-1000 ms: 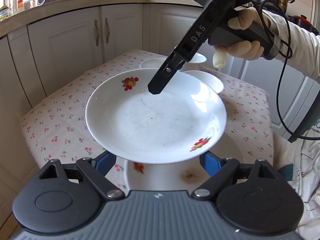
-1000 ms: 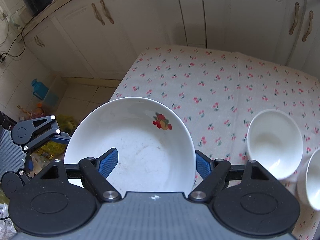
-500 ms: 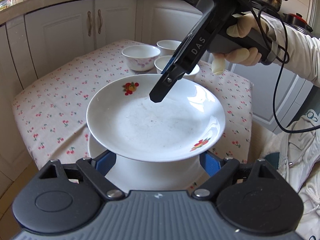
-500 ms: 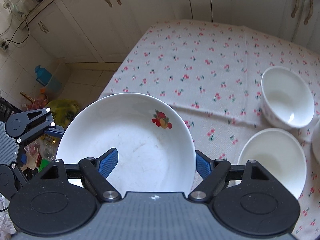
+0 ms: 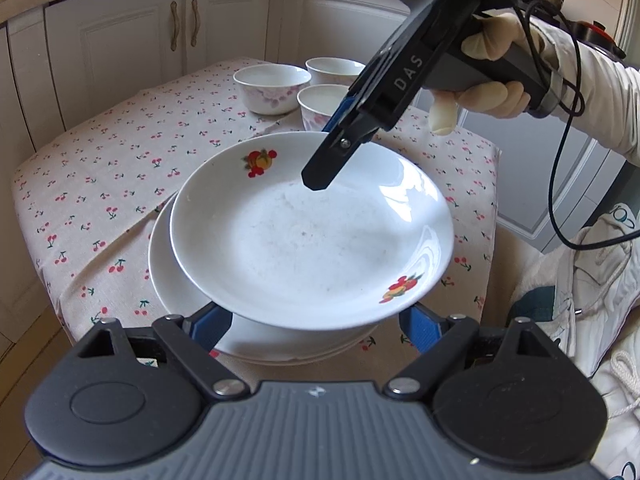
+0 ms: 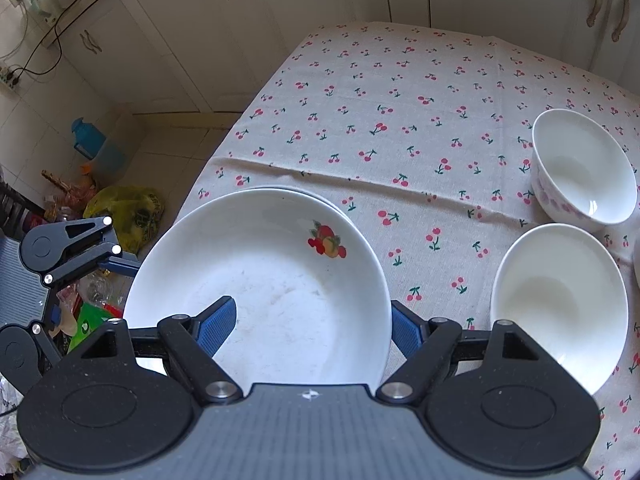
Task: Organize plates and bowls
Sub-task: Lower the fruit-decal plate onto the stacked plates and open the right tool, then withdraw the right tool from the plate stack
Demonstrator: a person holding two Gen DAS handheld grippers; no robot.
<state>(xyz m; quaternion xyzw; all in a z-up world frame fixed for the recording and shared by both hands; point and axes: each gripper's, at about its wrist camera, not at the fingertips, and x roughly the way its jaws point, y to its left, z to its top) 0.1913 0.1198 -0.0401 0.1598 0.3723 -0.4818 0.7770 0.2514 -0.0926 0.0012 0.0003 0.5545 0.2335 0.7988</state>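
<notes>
Plate (image 5: 312,236): empty, 2 fruit prints, above plate stack (image 5: 168,276) at tabletop (image 5: 100,184) near edge.
Right gripper (image 6: 308,324): clamped on plate's rim.
Left gripper (image 5: 312,326): wide apart, holding nothing.
Bowls (image 5: 272,88): 3, empty, far side.

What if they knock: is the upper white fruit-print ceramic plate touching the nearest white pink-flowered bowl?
Apart. The right wrist view shows cherry-print tablecloth between the white plate and white bowl.

White fruit-print plate (image 5: 312,236) hovers over stacked plates (image 5: 256,340); three bowls (image 5: 272,88) beyond.
</notes>
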